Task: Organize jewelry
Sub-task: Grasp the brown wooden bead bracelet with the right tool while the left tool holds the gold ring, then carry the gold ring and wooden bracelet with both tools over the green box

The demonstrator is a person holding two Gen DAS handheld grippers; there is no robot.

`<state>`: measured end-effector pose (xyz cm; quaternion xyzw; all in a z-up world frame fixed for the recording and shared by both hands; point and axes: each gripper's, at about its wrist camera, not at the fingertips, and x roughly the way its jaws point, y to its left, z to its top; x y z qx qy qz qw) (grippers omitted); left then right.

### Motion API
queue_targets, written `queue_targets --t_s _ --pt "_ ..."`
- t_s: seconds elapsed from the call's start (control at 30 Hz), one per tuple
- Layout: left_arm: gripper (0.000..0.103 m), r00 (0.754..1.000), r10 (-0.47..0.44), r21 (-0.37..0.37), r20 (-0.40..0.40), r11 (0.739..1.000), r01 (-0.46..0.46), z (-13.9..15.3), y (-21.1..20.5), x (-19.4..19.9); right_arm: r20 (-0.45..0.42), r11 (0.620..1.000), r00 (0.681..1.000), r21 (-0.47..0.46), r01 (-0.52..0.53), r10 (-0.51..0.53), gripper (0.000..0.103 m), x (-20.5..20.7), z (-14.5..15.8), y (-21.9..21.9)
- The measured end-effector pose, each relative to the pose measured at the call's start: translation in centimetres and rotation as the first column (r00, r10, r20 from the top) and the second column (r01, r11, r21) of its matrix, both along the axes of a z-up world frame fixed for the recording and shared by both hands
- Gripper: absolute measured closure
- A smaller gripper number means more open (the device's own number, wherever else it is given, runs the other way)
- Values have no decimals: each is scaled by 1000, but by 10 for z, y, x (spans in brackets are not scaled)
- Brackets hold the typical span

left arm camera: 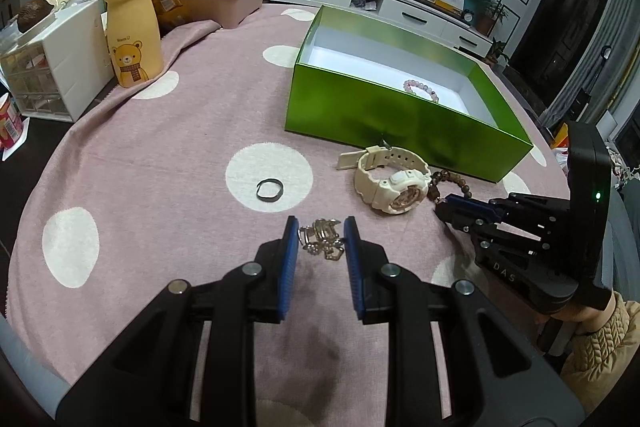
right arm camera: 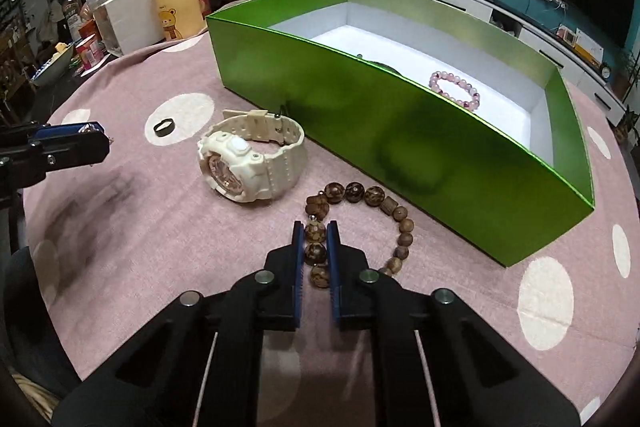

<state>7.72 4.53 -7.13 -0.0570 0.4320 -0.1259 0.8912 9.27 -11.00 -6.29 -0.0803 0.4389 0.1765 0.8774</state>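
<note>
My left gripper (left arm camera: 321, 231) is open around a silver chain bracelet (left arm camera: 322, 239) lying on the pink cloth; its pads stand either side of it. My right gripper (right arm camera: 315, 241) is shut on the brown bead bracelet (right arm camera: 362, 215), pinching beads at its near left side on the cloth. A cream watch (left arm camera: 390, 179) (right arm camera: 250, 163) lies in front of the green box (left arm camera: 408, 123) (right arm camera: 400, 139). A pink bead bracelet (left arm camera: 420, 90) (right arm camera: 454, 89) lies inside the box. A dark ring (left arm camera: 269, 190) (right arm camera: 164, 126) sits on a white dot.
The table wears a pink cloth with white dots (left arm camera: 160, 155). At the far left stand a yellow bear bottle (left arm camera: 132, 27), a white drawer unit (left arm camera: 52, 67) and a bin of pens (left arm camera: 228, 3). The right gripper's body (left arm camera: 532, 239) is beside the watch.
</note>
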Motion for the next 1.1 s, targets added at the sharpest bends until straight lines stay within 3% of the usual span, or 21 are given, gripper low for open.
queue_targets --t_s 0.23,0.43,0.57,0.87,1.1 --pt "80 1000 4 8 12 1000 -4 6 2 -6 17 994 999 100 50 -52 92 -13 11 -13" --pt "80 1000 0 13 23 1000 0 12 -1 -11 49 953 992 286 97 -115 92 -31 40 -41" --pt "80 999 -7 16 34 1000 7 17 -4 -15 78 926 987 362 105 -143 92 -44 58 -53" --pt "80 998 -26 29 61 999 24 30 -14 -22 152 893 970 436 107 -190 92 -66 91 -67" --pt "80 995 -43 44 85 998 39 41 -24 -23 195 890 958 445 103 -209 92 -72 108 -78"
